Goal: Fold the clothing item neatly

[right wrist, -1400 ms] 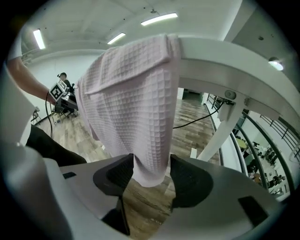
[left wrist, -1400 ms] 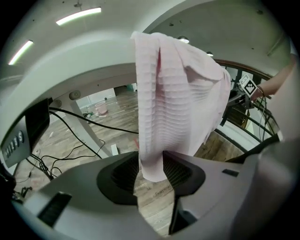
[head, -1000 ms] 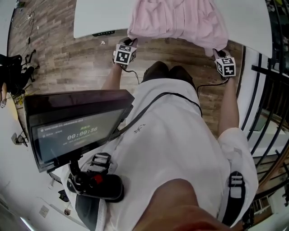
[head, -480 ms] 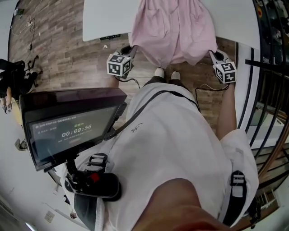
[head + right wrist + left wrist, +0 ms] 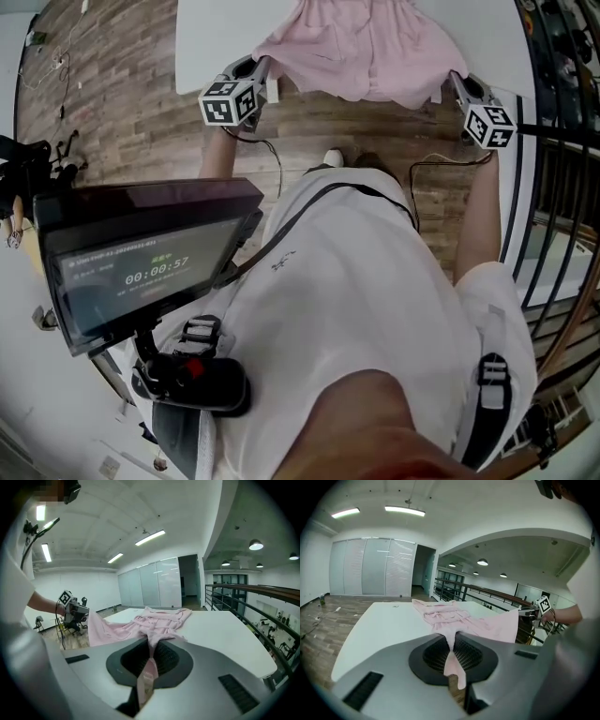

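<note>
A pink garment (image 5: 361, 42) lies on the white table (image 5: 220, 33), and its near edge is stretched in the air between my two grippers. My left gripper (image 5: 260, 72) is shut on the garment's left corner; in the left gripper view the pink cloth (image 5: 454, 660) is pinched between the jaws and hangs below them. My right gripper (image 5: 454, 84) is shut on the right corner, with cloth (image 5: 147, 674) pinched the same way. From each grip the fabric runs back over the tabletop (image 5: 379, 625) as a wrinkled heap (image 5: 161, 620). Each gripper view shows the other gripper across the stretched hem.
The person stands on a wooden floor (image 5: 112, 112) at the table's near edge. A dark screen (image 5: 141, 262) hangs at the person's chest. A black railing (image 5: 553, 187) runs along the right. Dark gear (image 5: 23, 164) lies on the floor at far left.
Both grippers have risen with the garment's corners and moved further apart. The edge that hung down over the table's front is now lifted and stretched level.
</note>
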A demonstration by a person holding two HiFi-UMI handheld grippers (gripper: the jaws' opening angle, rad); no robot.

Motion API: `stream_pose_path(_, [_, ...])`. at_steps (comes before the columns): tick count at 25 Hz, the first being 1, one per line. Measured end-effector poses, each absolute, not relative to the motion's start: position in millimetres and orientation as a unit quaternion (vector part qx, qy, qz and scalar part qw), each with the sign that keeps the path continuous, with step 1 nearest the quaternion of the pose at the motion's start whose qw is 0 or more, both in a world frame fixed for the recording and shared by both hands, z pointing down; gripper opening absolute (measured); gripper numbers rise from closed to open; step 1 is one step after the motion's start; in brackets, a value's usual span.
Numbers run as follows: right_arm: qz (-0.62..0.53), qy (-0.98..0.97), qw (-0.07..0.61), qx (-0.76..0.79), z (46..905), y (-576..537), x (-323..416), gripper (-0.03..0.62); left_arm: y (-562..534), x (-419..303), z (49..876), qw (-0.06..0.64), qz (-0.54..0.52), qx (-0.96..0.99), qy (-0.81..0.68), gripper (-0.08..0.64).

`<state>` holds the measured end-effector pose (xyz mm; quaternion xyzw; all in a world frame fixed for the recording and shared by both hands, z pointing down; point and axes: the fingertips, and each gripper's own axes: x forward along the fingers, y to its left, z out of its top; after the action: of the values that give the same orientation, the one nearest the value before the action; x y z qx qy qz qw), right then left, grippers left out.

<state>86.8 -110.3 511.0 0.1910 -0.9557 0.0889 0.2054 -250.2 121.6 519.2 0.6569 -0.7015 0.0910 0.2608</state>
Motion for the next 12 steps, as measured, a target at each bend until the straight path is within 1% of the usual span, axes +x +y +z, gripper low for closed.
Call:
stream_pose_path(4, [0.095, -0.953, 0.182, 0.223, 469.4, -145.3, 85.5, 0.011, 97.4, -270.3, 481.2, 0.258, 0.078, 0.64, -0.719, 0.025])
stream_pose_path(6, [0.095, -0.95, 0.178, 0.237, 474.2, -156.1, 81.6, 0.011, 88.9, -282.4, 484.8, 0.253, 0.094, 0.629, -0.729, 0.023])
stream_pose_path(9, [0.083, -0.946, 0.193, 0.248, 493.3, -175.8, 68.3, 0.011, 73.5, -305.5, 500.0, 0.248, 0.12, 0.609, -0.744, 0.025])
stream_pose_path(12, [0.069, -0.939, 0.222, 0.255, 516.3, -205.1, 53.3, 0.011, 56.5, -331.1, 523.5, 0.255, 0.158, 0.582, -0.756, 0.025])
